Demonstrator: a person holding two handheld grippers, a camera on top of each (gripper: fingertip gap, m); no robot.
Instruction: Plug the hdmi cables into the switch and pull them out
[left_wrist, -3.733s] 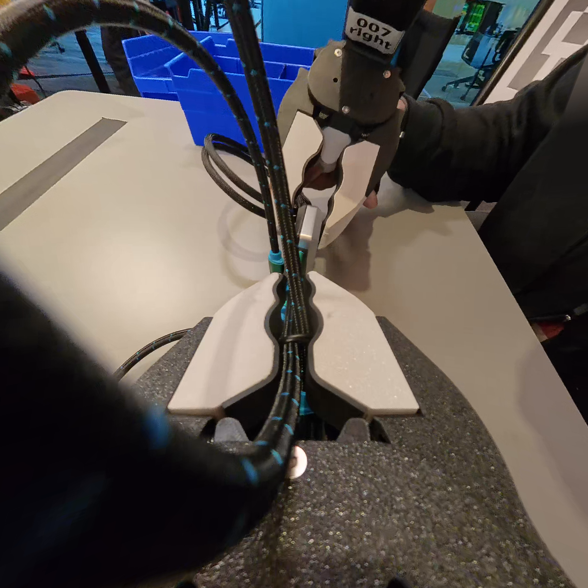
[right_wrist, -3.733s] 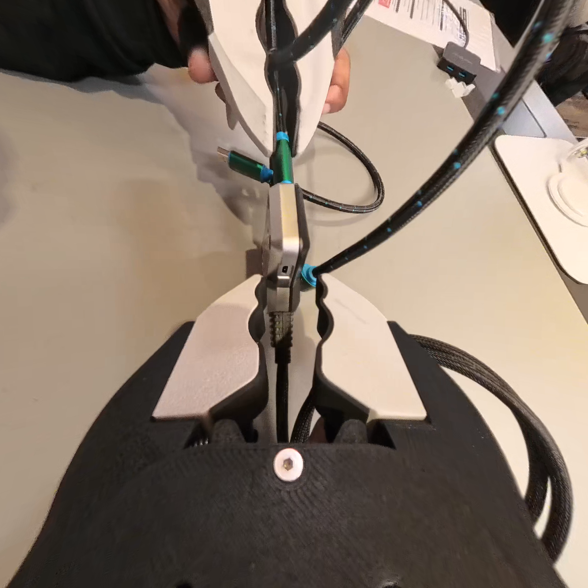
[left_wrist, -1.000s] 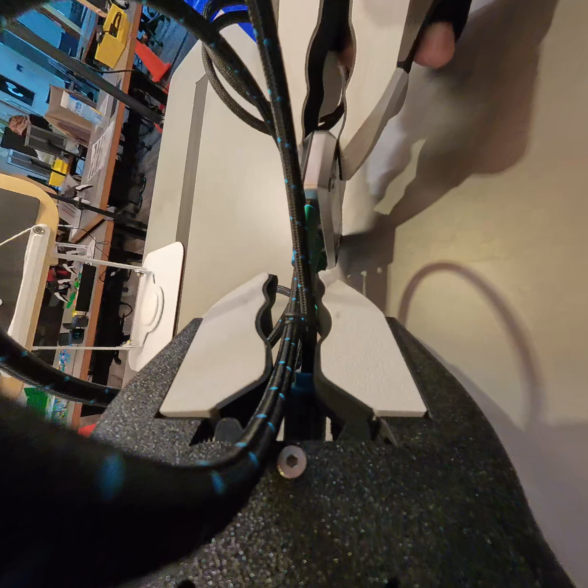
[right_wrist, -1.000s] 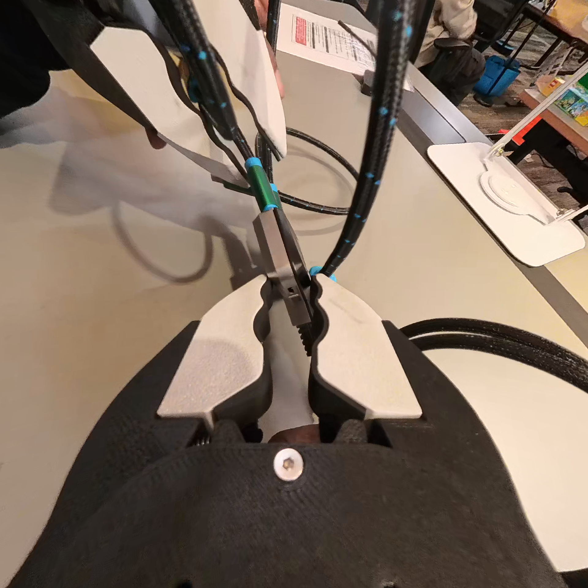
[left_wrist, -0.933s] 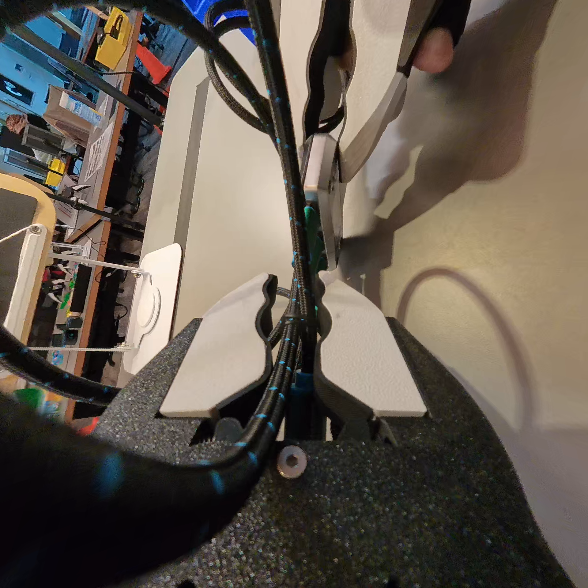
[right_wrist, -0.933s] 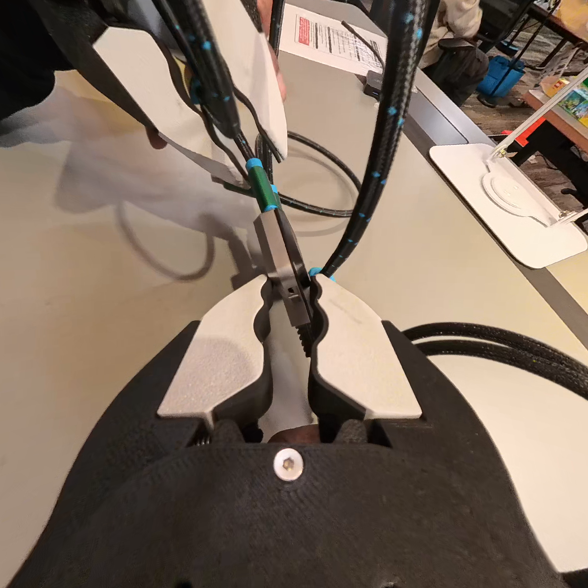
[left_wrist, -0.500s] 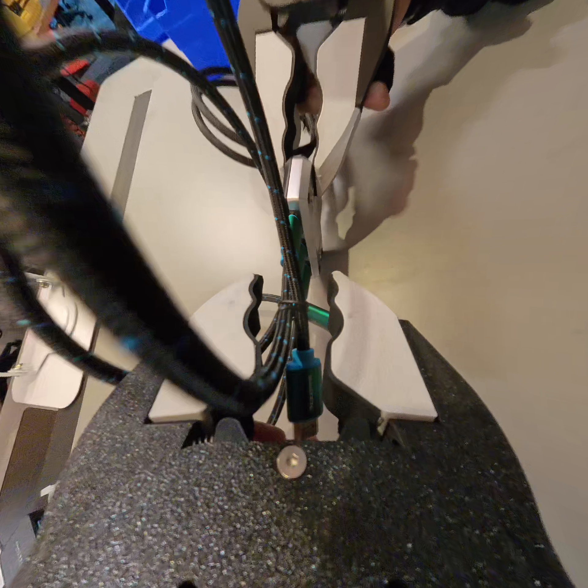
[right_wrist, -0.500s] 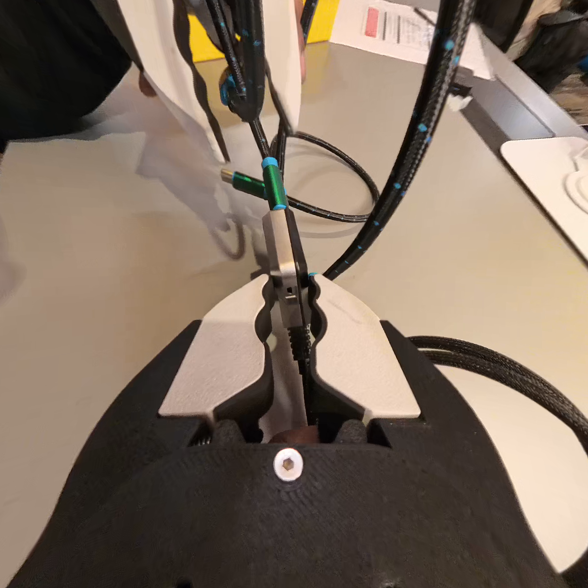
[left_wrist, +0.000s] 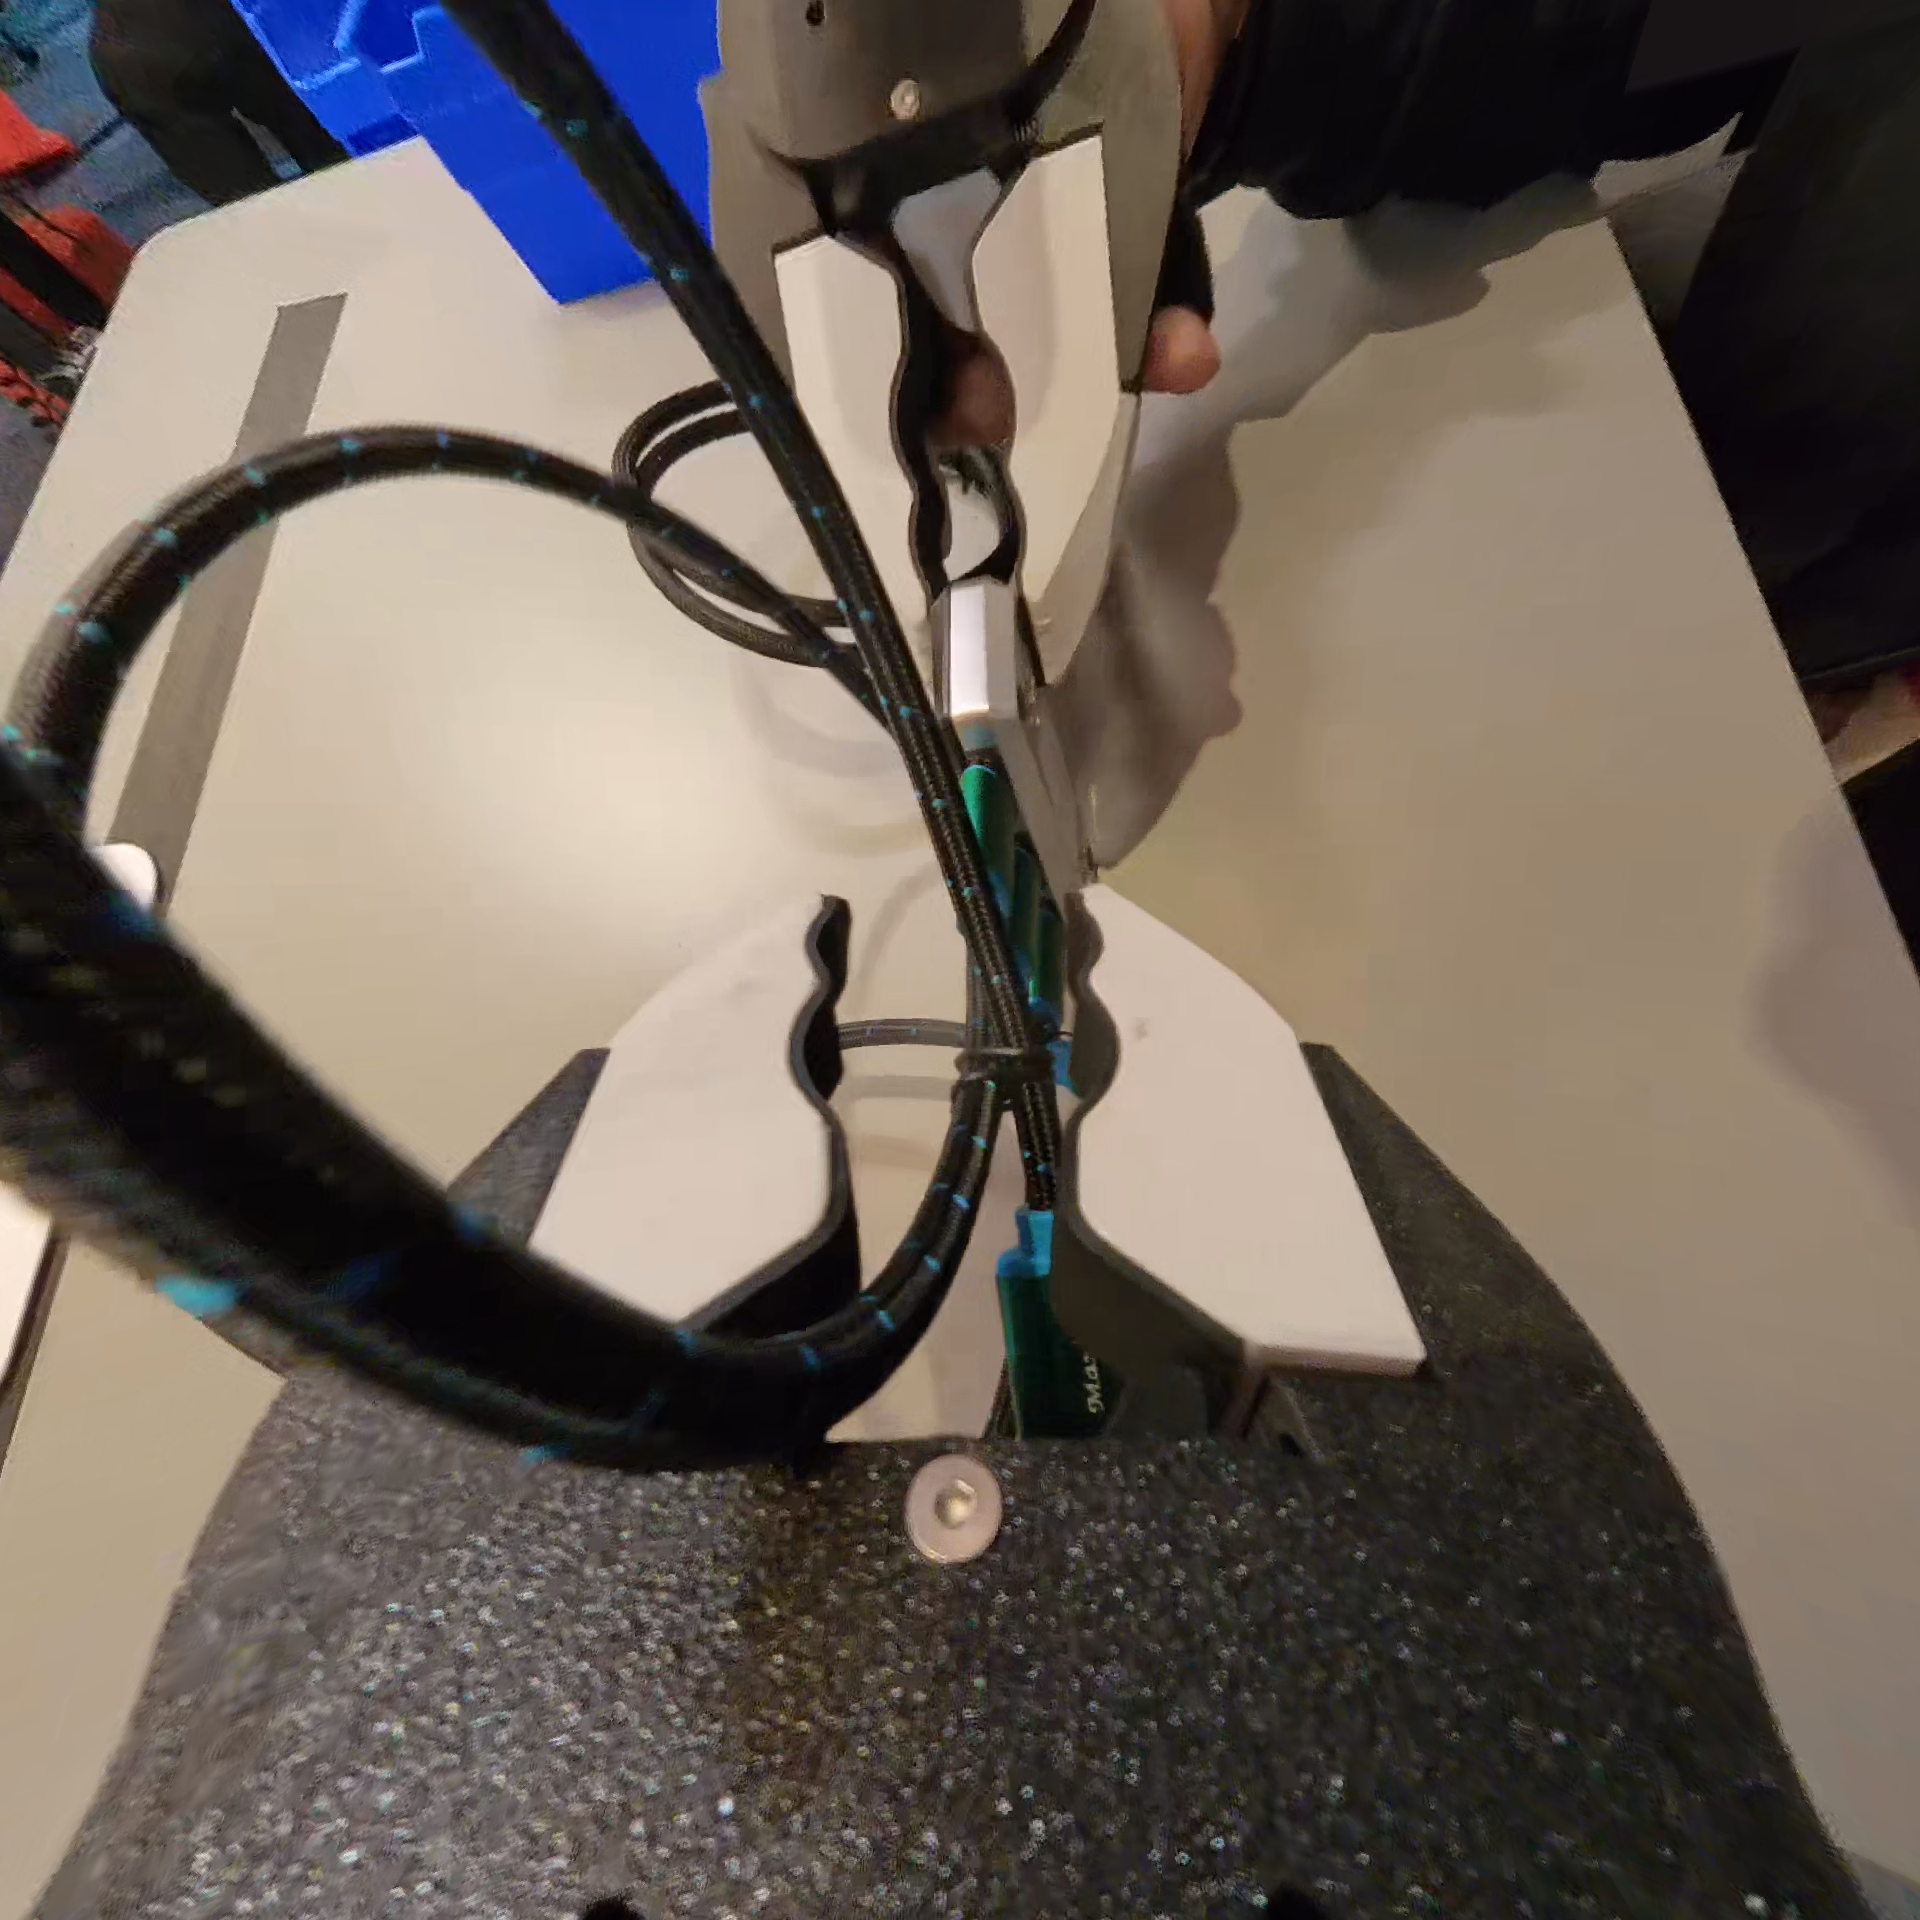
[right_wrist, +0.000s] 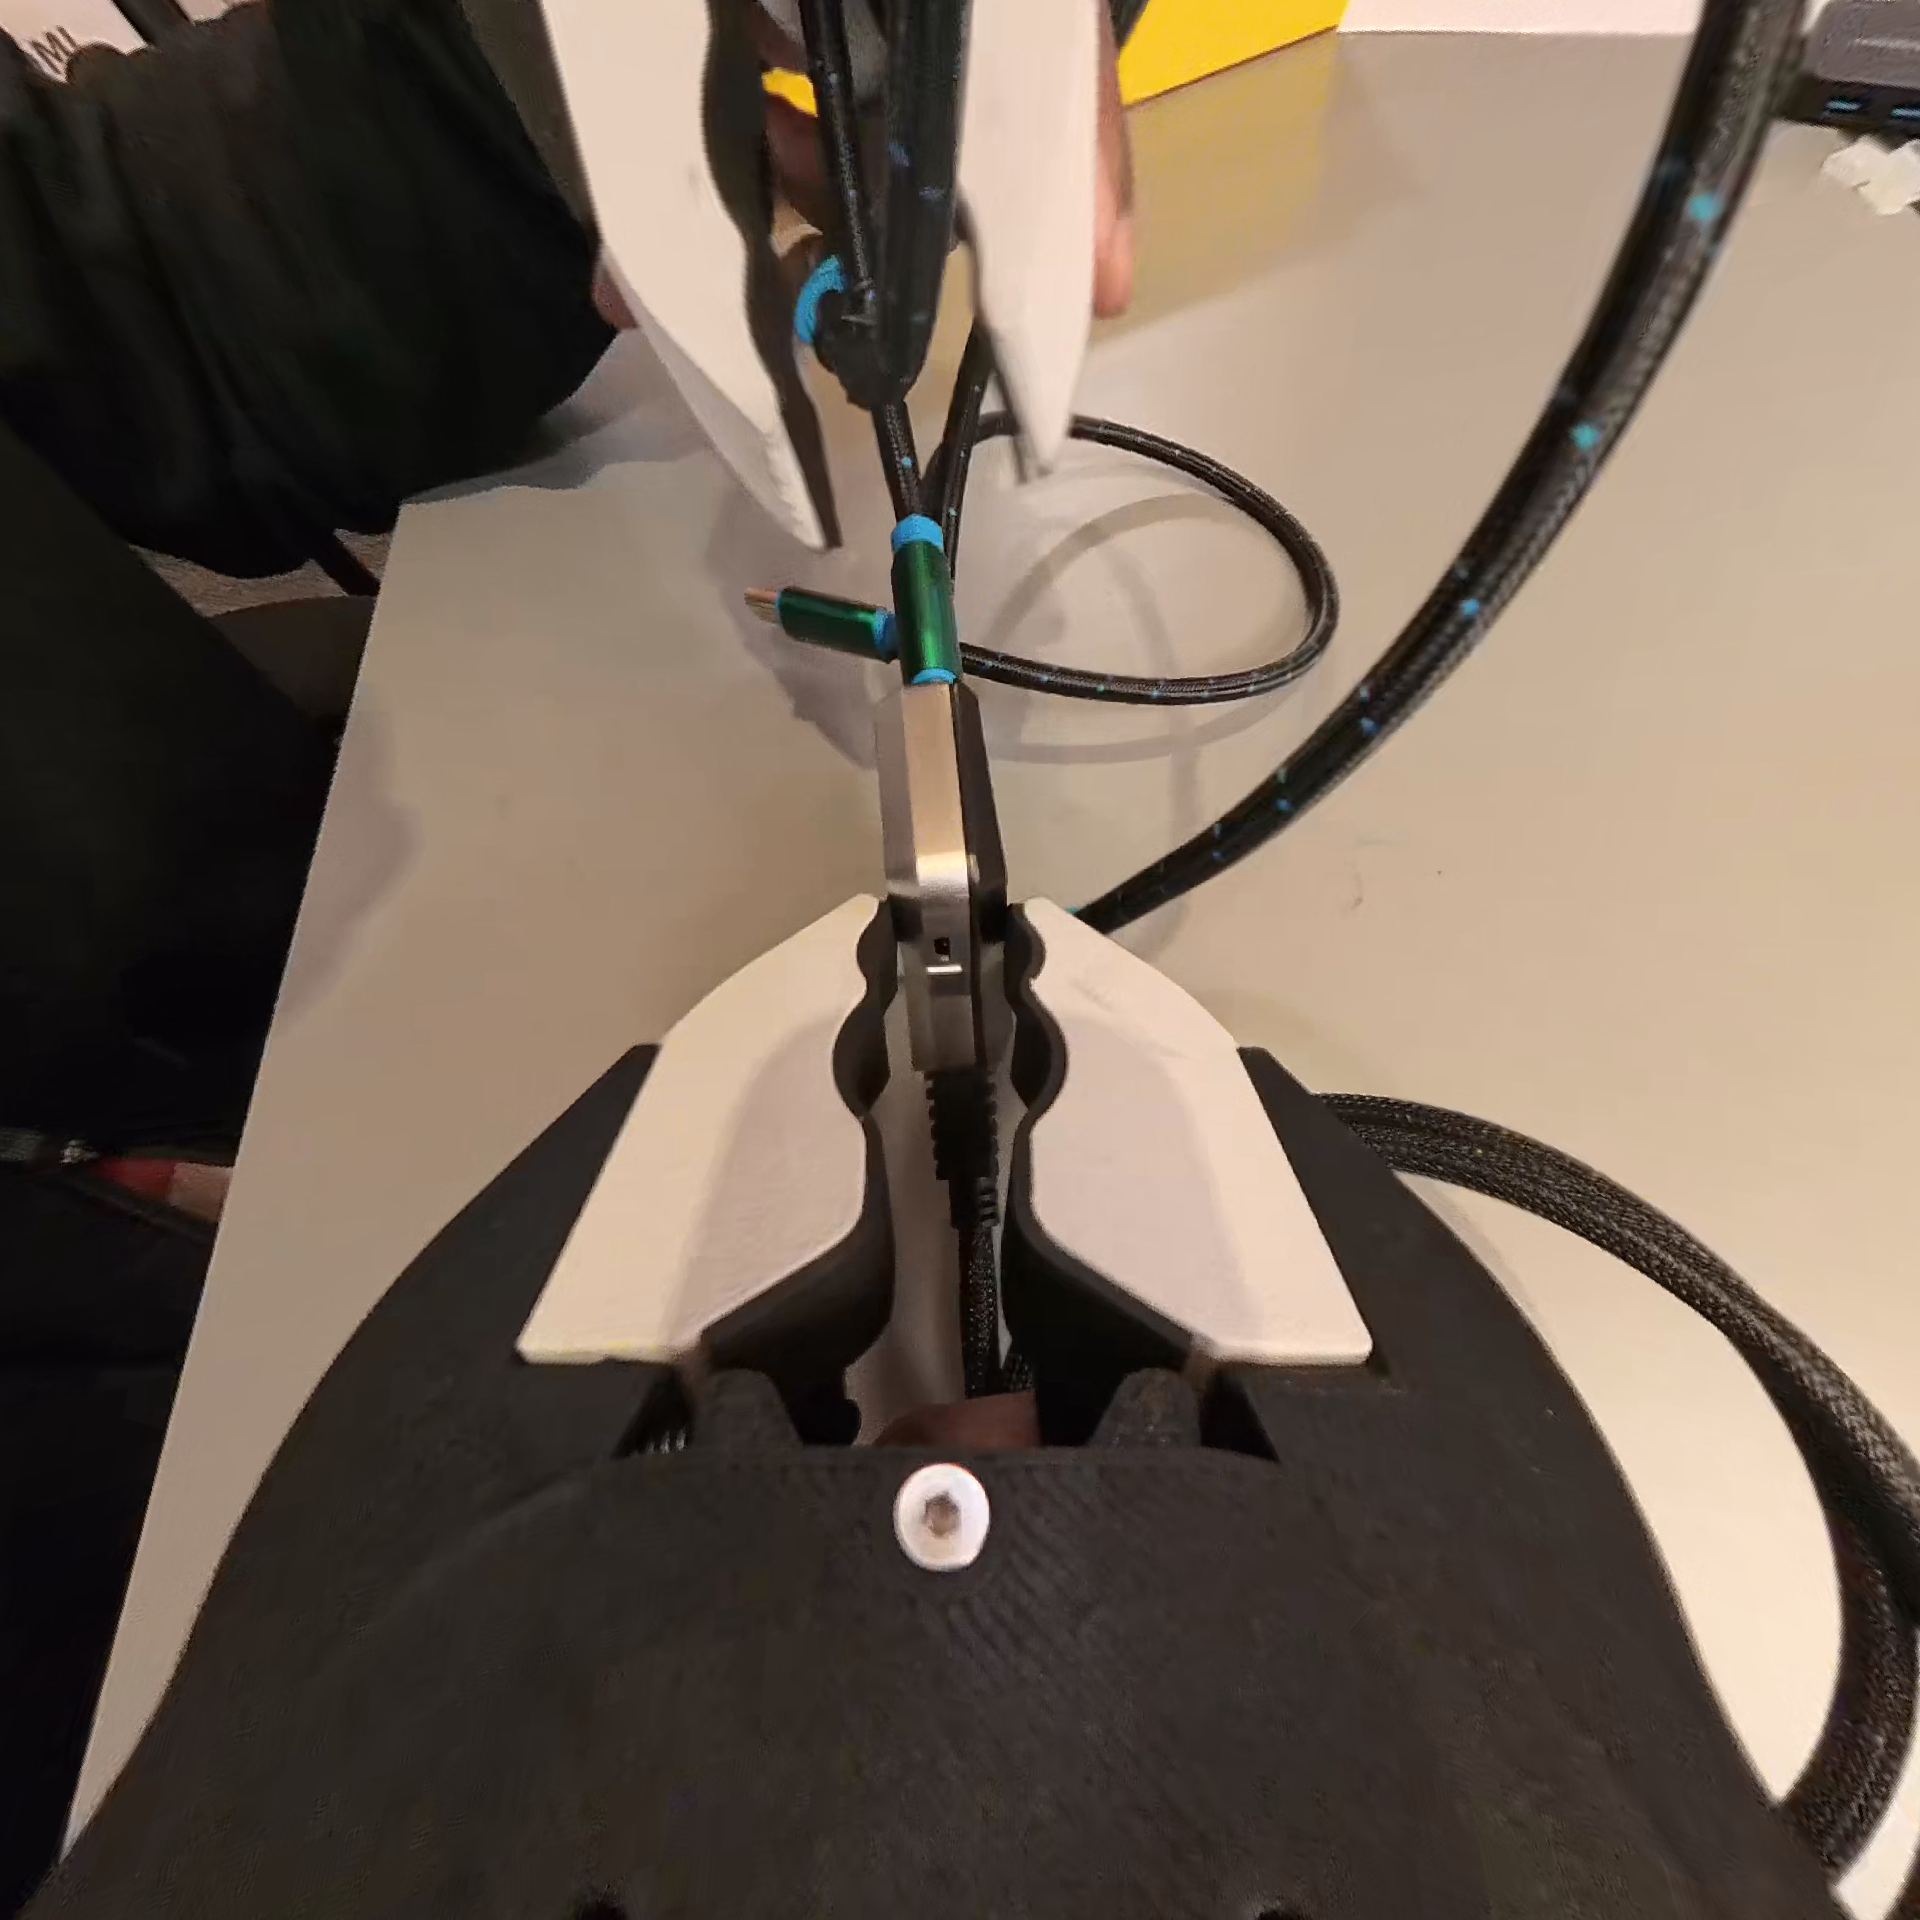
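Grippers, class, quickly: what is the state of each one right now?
Left gripper: open, HDMI cables running loosely between its fingers.
Right gripper: closed on the silver switch.

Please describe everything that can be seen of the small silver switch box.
The switch is a slim, flat box with a brushed silver metal edge and black faces. It is held edge-up above the table, clamped between the fingers of the right tongs. A ribbed black cable runs from its near end back between them. A green plug is seated in its far end; a second green plug hangs free beside it.
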